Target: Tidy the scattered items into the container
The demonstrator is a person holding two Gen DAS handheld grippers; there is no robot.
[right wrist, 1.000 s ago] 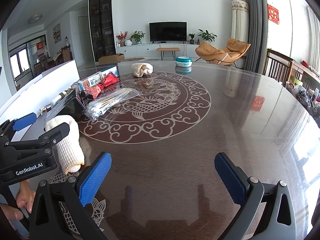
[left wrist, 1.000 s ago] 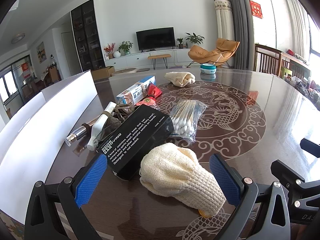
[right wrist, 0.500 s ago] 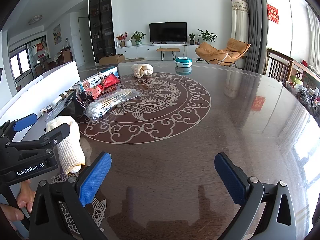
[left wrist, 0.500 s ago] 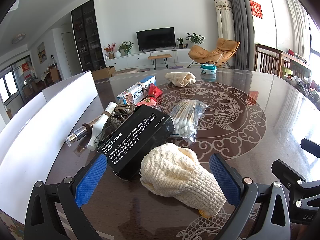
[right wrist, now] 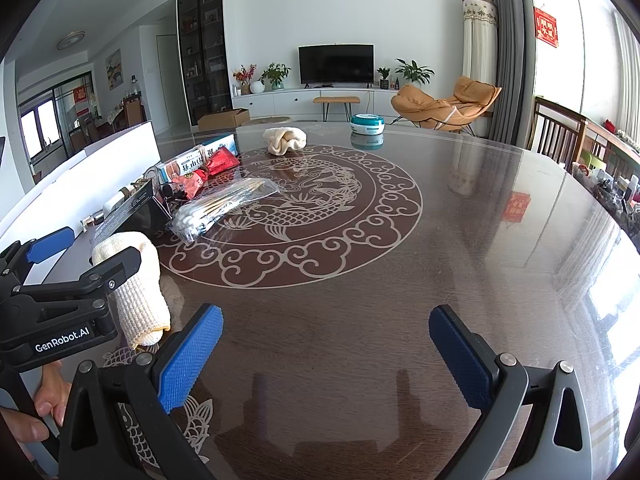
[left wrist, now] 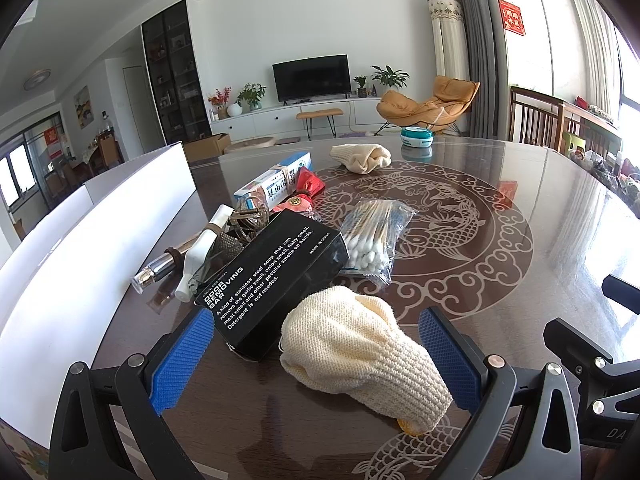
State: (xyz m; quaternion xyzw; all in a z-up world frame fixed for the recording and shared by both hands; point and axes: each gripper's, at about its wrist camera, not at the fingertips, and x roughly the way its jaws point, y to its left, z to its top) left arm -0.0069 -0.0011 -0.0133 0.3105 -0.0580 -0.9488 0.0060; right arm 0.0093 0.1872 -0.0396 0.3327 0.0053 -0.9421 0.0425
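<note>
The left tongs are held spread wide around a cream knit glove lying on the dark surface just beside a black box — nothing is gripped — while the right tongs are likewise held released over bare wood, the white container standing at the left.

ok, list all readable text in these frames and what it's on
"ODOR REMOVING BAR", "MADE IN CHINA": black box.
"GenRobot.AI": left gripper body.
"DA", cut off: right gripper's body at the left wrist view's edge.
Chinese characters on the blue-and-white carton and the red wall sign: too blurred to read.
</note>
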